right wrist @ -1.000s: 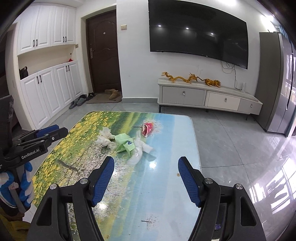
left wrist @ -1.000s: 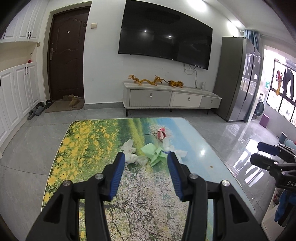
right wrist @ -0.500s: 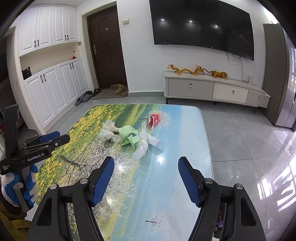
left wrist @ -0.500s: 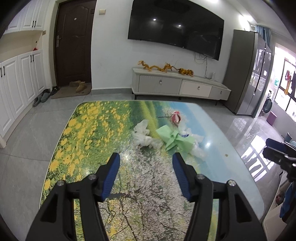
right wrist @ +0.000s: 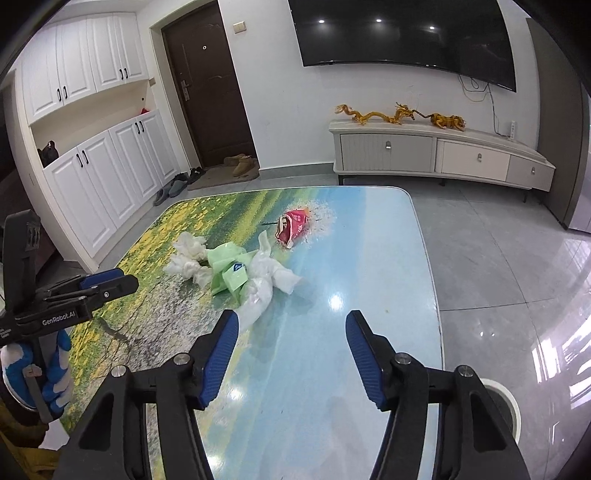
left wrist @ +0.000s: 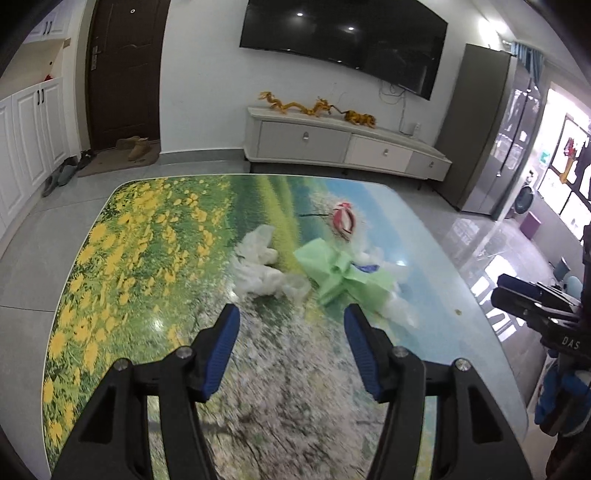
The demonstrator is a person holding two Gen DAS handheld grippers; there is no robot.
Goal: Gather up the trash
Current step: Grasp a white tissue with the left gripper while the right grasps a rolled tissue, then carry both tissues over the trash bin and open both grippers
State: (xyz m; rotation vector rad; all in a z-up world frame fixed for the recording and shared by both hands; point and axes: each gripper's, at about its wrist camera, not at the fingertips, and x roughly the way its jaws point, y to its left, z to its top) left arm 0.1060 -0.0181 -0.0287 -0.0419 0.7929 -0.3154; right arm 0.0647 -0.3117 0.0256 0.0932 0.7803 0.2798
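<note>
Several bits of trash sit mid-table (right wrist: 369,258): white tissues (left wrist: 258,266), a green wrapper (right wrist: 227,267), clear plastic (right wrist: 269,280), and a red packet (right wrist: 291,227) farther back. Left gripper (left wrist: 291,317) jaws apart, empty, just short of the pile. Right gripper (right wrist: 291,321) jaws closing, nothing between them, plastic beside its left finger.

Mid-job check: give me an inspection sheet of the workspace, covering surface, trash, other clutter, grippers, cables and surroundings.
Surface: glossy table with a printed landscape top.
Trash: white tissue, green bag, clear plastic bag bunched mid-table; red wrapper apart behind them.
Clutter: small crumb near the table's edge.
Grippers: left gripper open, empty, short of the tissue; right gripper closing, nothing between the jaws.
Cables: wires hang under the TV.
Surroundings: TV cabinet, door, shoes, white cupboards.
</note>
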